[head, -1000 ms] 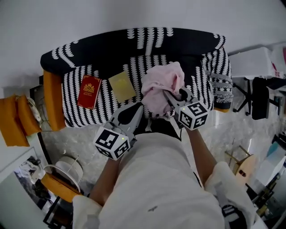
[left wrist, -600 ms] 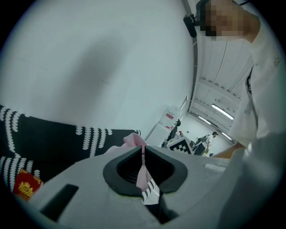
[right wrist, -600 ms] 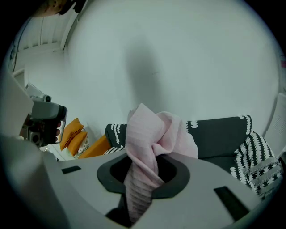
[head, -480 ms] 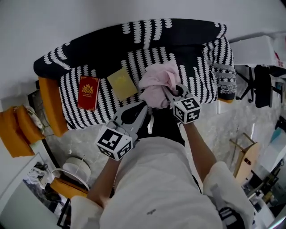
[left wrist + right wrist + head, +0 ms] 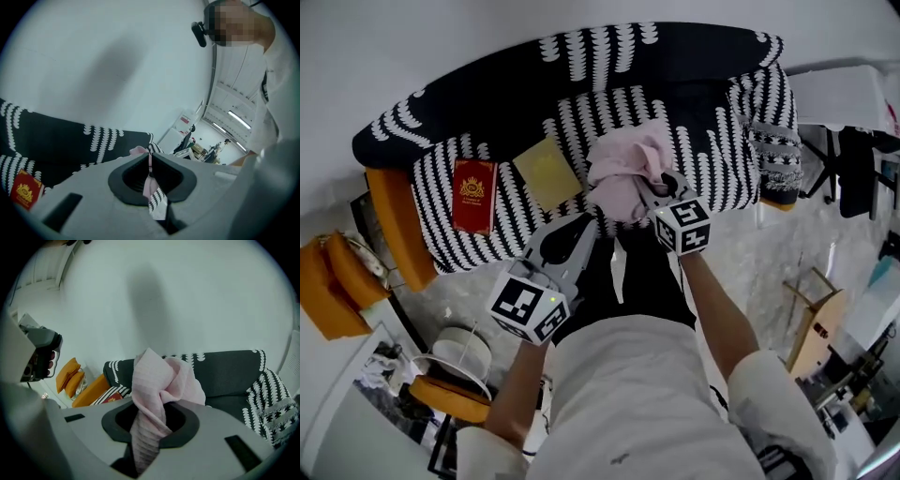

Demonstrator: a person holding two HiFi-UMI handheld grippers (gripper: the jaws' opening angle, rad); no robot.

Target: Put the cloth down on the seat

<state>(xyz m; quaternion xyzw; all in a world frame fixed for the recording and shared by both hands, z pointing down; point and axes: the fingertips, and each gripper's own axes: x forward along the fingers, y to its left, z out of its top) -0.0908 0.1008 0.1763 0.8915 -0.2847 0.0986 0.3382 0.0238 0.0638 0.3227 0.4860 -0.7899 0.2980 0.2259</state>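
Note:
A crumpled pink cloth (image 5: 623, 169) lies bunched on the black-and-white patterned sofa seat (image 5: 698, 159), right of the middle. My right gripper (image 5: 659, 192) is at the cloth's near edge, shut on a fold of it. In the right gripper view the pink cloth (image 5: 161, 380) runs between the pads of the right gripper (image 5: 149, 404) and billows above them. My left gripper (image 5: 579, 232) hovers at the seat's front edge, left of the cloth. Its jaws are shut with nothing in them, and the left gripper (image 5: 150, 157) shows only a thin slit.
A red booklet (image 5: 473, 195) and a yellow pad (image 5: 546, 173) lie on the seat's left half. An orange cushion (image 5: 394, 225) leans at the sofa's left end, more orange cushions (image 5: 328, 281) beyond. A patterned pillow (image 5: 778, 150) fills the right end. A white round object (image 5: 455, 352) stands on the floor.
The right gripper's jaws have closed on the cloth's near fold. The left gripper has stayed at the seat's front edge. The head view has shifted a little.

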